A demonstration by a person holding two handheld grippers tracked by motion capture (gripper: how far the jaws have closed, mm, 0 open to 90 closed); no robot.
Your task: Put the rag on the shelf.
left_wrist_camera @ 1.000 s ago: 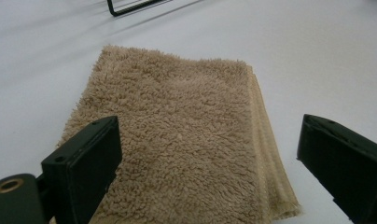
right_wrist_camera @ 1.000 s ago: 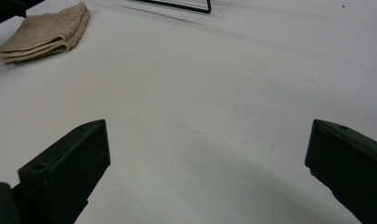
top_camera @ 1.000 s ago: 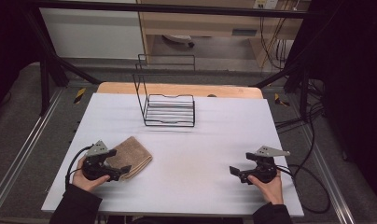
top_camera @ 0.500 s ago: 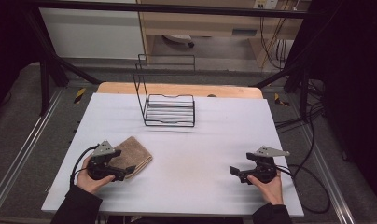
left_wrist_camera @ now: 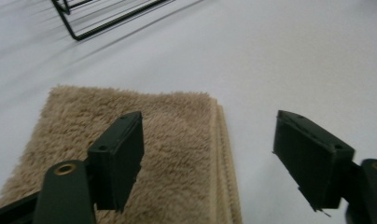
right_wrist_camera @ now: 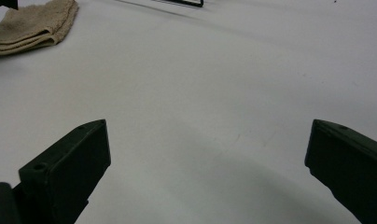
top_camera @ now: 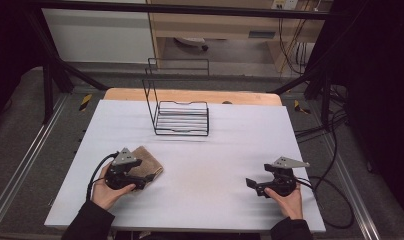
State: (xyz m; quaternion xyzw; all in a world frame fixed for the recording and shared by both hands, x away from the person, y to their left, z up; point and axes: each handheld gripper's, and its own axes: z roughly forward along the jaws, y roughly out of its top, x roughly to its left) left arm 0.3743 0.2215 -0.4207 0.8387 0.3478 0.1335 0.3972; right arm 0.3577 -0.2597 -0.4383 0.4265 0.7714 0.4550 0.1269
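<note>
A folded tan towel (top_camera: pixel 149 165) lies on the white table (top_camera: pixel 205 150) at the front left. My left gripper (top_camera: pixel 149 177) is open and straddles the towel's near right edge: in the left gripper view one jaw hovers over the towel (left_wrist_camera: pixel 177 140) and the other stands over bare table beside it. My right gripper (top_camera: pixel 251 185) is open near the front right, over bare table, with nothing between its jaws. The right gripper view catches the towel (right_wrist_camera: pixel 35 23) far off at the upper left.
A black wire rack (top_camera: pixel 180 112) stands at the back middle of the table, its tall side at the left. The rack's base (left_wrist_camera: pixel 107 23) shows beyond the towel in the left gripper view. Cables trail off the table's right edge.
My left gripper has slid rightward over the towel, toward its right edge. The right gripper has stayed in place.
</note>
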